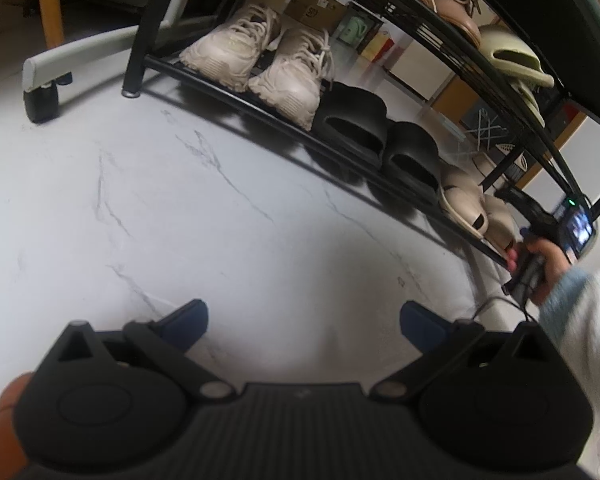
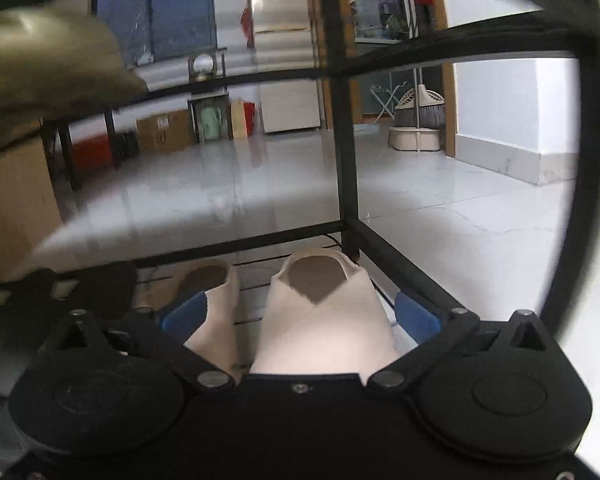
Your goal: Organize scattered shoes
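With the right gripper (image 2: 300, 316) spread wide around the beige slipper (image 2: 320, 312) on the rack's bottom shelf (image 2: 404, 268) – at its right end – and the left gripper (image 1: 304, 320) open and empty above the floor (image 1: 140, 200), a careless pull-back could catch the slipper and drag it off the near edge.

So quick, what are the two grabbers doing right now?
Left gripper: open, holding nothing, over the bare floor.
Right gripper: open around the beige slipper on the rack's bottom shelf, not clamped on it.

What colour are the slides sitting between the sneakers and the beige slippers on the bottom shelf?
Black, both slides; the left wrist view shows them best.
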Tool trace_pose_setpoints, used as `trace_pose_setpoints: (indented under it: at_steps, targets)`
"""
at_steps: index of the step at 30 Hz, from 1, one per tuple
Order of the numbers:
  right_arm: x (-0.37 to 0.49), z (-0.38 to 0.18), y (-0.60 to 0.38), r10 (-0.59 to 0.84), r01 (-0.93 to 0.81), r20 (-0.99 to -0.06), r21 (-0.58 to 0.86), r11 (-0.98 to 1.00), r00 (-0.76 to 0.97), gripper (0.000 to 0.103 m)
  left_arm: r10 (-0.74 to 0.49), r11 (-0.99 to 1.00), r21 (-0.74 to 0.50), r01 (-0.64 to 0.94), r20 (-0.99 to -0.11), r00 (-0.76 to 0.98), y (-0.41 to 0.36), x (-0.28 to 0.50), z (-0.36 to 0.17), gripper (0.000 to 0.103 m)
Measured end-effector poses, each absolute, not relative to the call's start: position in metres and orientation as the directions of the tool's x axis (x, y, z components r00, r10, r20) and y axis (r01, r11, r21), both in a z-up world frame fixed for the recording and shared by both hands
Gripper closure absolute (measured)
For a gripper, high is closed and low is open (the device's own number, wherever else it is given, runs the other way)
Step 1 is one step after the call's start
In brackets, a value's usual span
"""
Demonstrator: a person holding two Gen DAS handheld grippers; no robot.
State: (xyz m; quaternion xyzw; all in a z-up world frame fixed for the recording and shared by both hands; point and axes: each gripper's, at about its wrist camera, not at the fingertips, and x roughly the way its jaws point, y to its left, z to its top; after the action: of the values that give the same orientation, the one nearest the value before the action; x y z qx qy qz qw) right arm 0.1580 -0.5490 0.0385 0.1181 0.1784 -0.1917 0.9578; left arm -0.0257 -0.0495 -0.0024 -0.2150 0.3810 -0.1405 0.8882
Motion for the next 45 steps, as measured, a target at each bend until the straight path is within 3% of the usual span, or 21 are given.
trace_pose_setpoints:
  at_steps: [5,8,13,21,27,34,45]
  targets:
    - [0.101,0.048,-0.52,-0.301,0.418,-0.491,0.147,0.897,0.818,0.0,-0.408,0.871,-0.485,0.081,-0.621,0.669,-0.05,-0.024,-0.003,0.001]
    - [0.075,0.062,-0.489,-0.276,0.444,-0.647,0.108,0.889,0.711,0.0,-0.393,0.879,-0.472,0.071,-0.632,0.669,-0.051,-0.024,-0.003,0.001]
    - [0.038,0.092,-0.437,-0.204,0.406,-0.729,0.109,0.907,0.653,0.0,-0.346,0.901,-0.43,0.049,-0.647,0.679,-0.052,-0.025,0.001,0.001]
    - [-0.024,0.154,-0.35,-0.131,0.367,-0.698,0.2,0.909,0.704,0.0,-0.256,0.944,-0.326,0.039,-0.655,0.711,-0.032,-0.053,0.043,0.001]
    - [-0.061,0.187,-0.308,-0.138,0.332,-0.649,0.187,0.924,0.748,0.0,-0.225,0.958,-0.28,0.057,-0.616,0.755,0.006,-0.09,0.092,0.001]
    - [-0.124,0.184,-0.272,-0.169,0.345,-0.548,0.236,0.908,0.819,0.0,-0.13,0.991,-0.116,0.074,-0.61,0.782,0.035,-0.14,0.144,0.001]
    - [-0.166,0.181,-0.237,-0.244,0.334,-0.381,0.189,0.923,0.892,0.0,-0.1,0.995,-0.081,0.062,-0.659,0.745,0.053,-0.151,0.148,0.001]
